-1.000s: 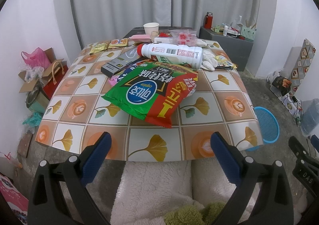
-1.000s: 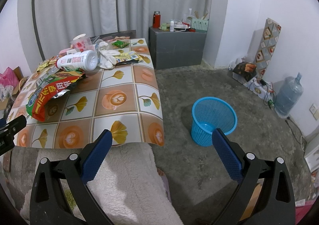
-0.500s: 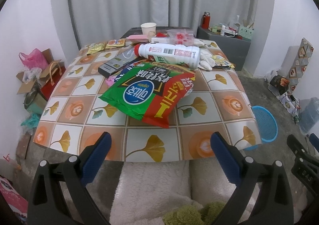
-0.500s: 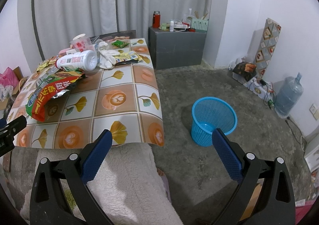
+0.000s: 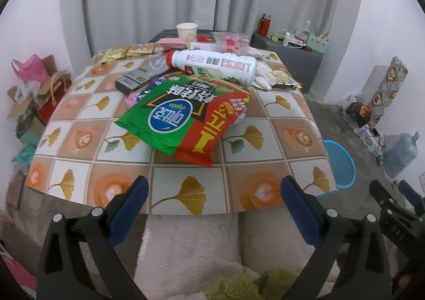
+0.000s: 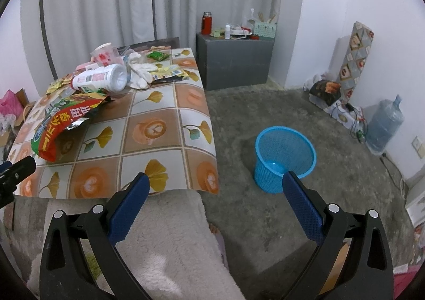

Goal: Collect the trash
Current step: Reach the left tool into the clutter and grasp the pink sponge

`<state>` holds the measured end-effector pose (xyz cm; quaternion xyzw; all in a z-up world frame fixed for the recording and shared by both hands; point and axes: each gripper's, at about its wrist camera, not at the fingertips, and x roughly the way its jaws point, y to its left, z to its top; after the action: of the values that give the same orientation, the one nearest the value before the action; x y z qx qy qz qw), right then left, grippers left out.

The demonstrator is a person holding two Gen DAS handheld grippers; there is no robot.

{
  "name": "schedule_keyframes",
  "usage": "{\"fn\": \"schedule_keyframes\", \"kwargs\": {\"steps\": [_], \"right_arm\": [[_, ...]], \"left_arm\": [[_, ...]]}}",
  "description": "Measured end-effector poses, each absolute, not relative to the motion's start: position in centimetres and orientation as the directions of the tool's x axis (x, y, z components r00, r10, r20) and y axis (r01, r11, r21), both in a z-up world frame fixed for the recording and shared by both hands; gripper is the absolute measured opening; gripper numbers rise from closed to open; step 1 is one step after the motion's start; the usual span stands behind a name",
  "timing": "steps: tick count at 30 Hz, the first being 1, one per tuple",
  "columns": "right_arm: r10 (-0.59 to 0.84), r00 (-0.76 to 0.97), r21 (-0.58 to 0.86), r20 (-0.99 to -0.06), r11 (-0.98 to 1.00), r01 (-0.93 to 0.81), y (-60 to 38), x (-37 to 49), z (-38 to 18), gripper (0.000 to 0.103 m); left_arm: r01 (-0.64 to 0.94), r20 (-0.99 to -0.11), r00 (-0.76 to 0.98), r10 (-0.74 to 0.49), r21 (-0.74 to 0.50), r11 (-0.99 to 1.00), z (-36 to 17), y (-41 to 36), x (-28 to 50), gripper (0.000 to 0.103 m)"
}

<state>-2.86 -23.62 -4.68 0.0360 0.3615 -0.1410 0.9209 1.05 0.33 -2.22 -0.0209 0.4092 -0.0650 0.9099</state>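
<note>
Snack bag (image 5: 183, 116), large, green and red with a blue oval logo and a torn foil mouth, lying flat and slanting across the middle of the table, its upper end tucked under the white plastic bottle (image 5: 212, 63), which lies on its side with red cap and printed label. Behind these: a dark flat box (image 5: 135, 78), small yellow and orange wrappers (image 5: 127, 50), a paper cup (image 5: 187, 30) standing upright, a clear bag with red pieces (image 5: 231, 42), crumpled white tissue (image 5: 261, 75). Blue mesh basket (image 6: 284, 156), upright on the floor to the right of the table, apart from it.
</note>
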Motion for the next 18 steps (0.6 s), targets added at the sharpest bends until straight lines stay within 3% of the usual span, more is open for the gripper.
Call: {"fn": "schedule_keyframes", "kwargs": {"steps": [9, 13, 18], "right_arm": [[-0.211, 0.699, 0.009, -0.684, 0.955, 0.297, -24.7, -2.4, -5.4, 0.096], [-0.203, 0.697, 0.021, -0.688, 0.954, 0.299, -25.4, -1.6, -5.5, 0.095], [-0.189, 0.698, 0.039, -0.69, 0.954, 0.297, -26.2, 0.1, -5.5, 0.096]], "left_arm": [[0.203, -0.76, 0.626, -0.172, -0.054, 0.978, -2.3, -1.3, 3.1, 0.097], [0.289, -0.716, 0.635, -0.288, -0.125, 0.949, -1.3, -1.4, 4.0, 0.097], [0.297, -0.665, 0.666, -0.337, -0.177, 0.938, 0.0, -1.3, 5.8, 0.097]]}}
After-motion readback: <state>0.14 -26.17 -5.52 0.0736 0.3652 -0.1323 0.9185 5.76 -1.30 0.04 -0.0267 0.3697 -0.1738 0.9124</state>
